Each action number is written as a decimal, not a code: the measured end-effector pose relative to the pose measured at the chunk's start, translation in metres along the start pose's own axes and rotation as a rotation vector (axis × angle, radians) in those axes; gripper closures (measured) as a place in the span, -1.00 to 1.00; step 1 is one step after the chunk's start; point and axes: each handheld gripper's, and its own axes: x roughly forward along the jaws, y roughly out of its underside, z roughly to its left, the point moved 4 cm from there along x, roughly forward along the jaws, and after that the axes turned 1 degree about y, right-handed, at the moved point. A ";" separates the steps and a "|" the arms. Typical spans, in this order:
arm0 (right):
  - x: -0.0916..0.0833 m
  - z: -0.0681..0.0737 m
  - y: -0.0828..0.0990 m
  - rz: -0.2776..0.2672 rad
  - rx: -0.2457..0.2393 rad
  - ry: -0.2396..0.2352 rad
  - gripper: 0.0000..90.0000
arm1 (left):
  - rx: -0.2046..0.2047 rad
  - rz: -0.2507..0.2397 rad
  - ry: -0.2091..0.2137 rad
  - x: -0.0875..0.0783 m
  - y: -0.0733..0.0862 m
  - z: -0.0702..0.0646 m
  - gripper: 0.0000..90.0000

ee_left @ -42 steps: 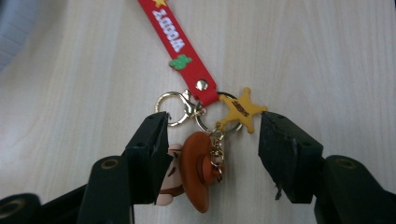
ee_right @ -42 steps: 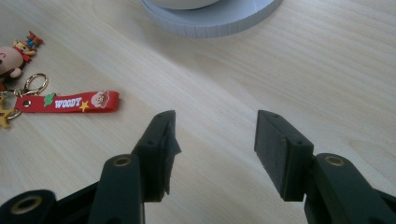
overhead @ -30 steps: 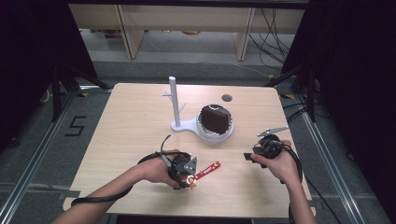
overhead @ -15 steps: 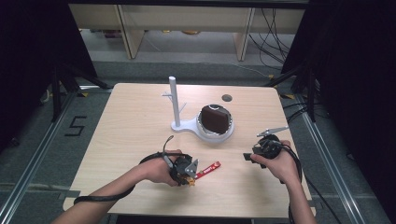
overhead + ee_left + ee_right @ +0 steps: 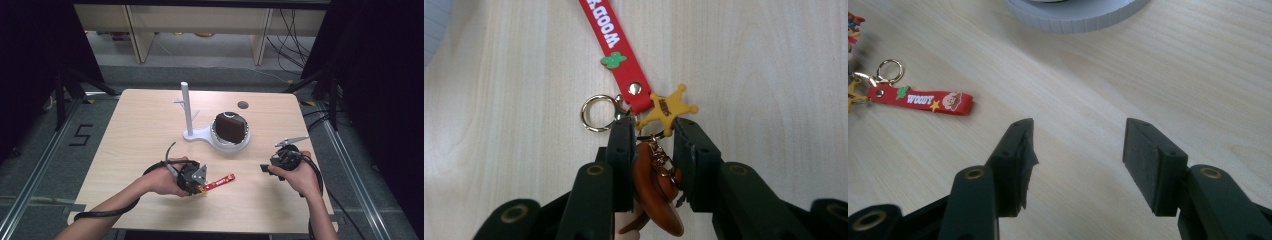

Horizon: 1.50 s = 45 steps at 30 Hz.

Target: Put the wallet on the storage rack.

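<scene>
Left gripper (image 5: 651,150) clamping the brown charm (image 5: 655,192) of the keychain (image 5: 624,65), red strap lying on the desk (image 5: 135,130). Right gripper (image 5: 1075,150) idling apart. Risking slippage on lifting: rounded charm, off-centre grip, dangling ring (image 5: 597,113) snagging the stand (image 5: 187,112).

Light wooden tabletop (image 5: 140,130) carries all items. White peg stand with side arms (image 5: 186,107) stands upright at centre, toward the far side. Just right of it, joined at the base, round white dish (image 5: 240,146) holding a dark brown rounded block (image 5: 230,127). Small dark round disc (image 5: 243,105) lies behind the dish, near the far edge. Red rubber keychain strap with metal ring and yellow star charm (image 5: 220,183) lies flat near the front edge, before the stand, between left claw (image 5: 200,188) and right claw (image 5: 263,168), the left touching it, the right well apart.
</scene>
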 end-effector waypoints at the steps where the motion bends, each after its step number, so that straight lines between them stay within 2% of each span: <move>1: 0.000 0.000 0.000 0.000 0.000 0.000 0.05 | 0.000 0.000 0.000 0.000 0.000 0.000 0.55; 5: 0.000 0.000 0.000 -0.005 0.002 0.001 0.04 | -0.009 -0.036 -0.023 -0.005 0.000 0.002 0.56; 8: 0.000 0.000 0.001 -0.003 0.000 0.000 0.04 | -0.039 -0.092 -0.057 -0.016 -0.002 0.005 0.56; 9: 0.000 0.000 0.001 -0.003 0.000 0.000 0.04 | -0.039 -0.092 -0.057 -0.016 -0.002 0.005 0.56; 10: 0.001 -0.001 0.001 -0.008 -0.012 0.004 0.04 | -0.064 -0.138 -0.080 -0.024 -0.003 0.009 0.56; 12: 0.000 0.000 0.001 -0.003 0.003 0.000 0.04 | -0.097 -0.188 -0.103 -0.032 -0.005 0.013 0.56; 14: 0.000 0.000 0.001 -0.005 0.001 0.000 0.04 | -0.112 -0.211 -0.127 -0.042 -0.006 0.018 0.56; 15: 0.000 0.000 0.001 -0.005 0.001 0.000 0.04 | -0.112 -0.211 -0.127 -0.042 -0.006 0.018 0.56; 16: 0.001 0.000 0.001 -0.005 0.001 0.001 0.04 | -0.129 -0.231 -0.140 -0.049 -0.006 0.022 0.56; 18: 0.001 0.000 0.002 -0.005 0.001 -0.001 0.03 | -0.133 -0.228 -0.164 -0.064 -0.004 0.031 0.56; 19: 0.001 0.000 0.002 -0.005 0.001 -0.001 0.03 | -0.133 -0.228 -0.164 -0.064 -0.004 0.031 0.56; 20: 0.001 0.001 0.001 -0.005 0.002 -0.003 0.03 | -0.141 -0.236 -0.186 -0.072 -0.003 0.035 0.56; 21: 0.001 0.001 0.001 -0.005 0.000 -0.002 0.03 | -0.171 -0.257 -0.199 -0.078 -0.002 0.039 0.56; 23: 0.001 0.001 0.001 -0.006 0.003 -0.001 0.03 | -0.199 -0.283 -0.237 -0.088 0.000 0.045 0.56; 24: 0.001 0.001 0.001 -0.006 0.003 -0.001 0.03 | -0.199 -0.283 -0.237 -0.088 0.000 0.045 0.56; 26: 0.002 0.002 0.001 -0.006 0.004 0.002 0.03 | -0.219 -0.300 -0.269 -0.098 0.001 0.051 0.57; 27: 0.004 0.002 0.001 -0.024 0.006 0.003 0.03 | -0.233 -0.308 -0.282 -0.102 0.002 0.053 0.57; 28: 0.002 0.002 0.001 -0.002 -0.001 -0.004 0.03 | -0.247 -0.318 -0.309 -0.110 0.004 0.057 0.57; 29: 0.003 0.001 0.002 -0.010 -0.014 -0.002 0.03 | -0.254 -0.319 -0.320 -0.114 0.005 0.059 0.57; 30: 0.002 0.002 0.001 -0.004 -0.001 -0.005 0.03 | -0.255 -0.319 -0.340 -0.118 0.007 0.062 0.57; 31: 0.002 0.002 0.001 -0.004 -0.001 -0.005 0.03 | -0.255 -0.319 -0.340 -0.118 0.007 0.062 0.57; 32: 0.003 0.002 0.002 -0.004 0.002 -0.005 0.03 | -0.271 -0.327 -0.353 -0.123 0.008 0.065 0.57; 38: 0.004 0.003 0.002 -0.003 -0.002 -0.007 0.03 | -0.294 -0.337 -0.427 -0.146 0.015 0.082 0.57; 45: 0.006 0.003 0.003 -0.001 0.005 -0.007 0.03 | -0.306 -0.369 -0.482 -0.165 0.014 0.096 0.57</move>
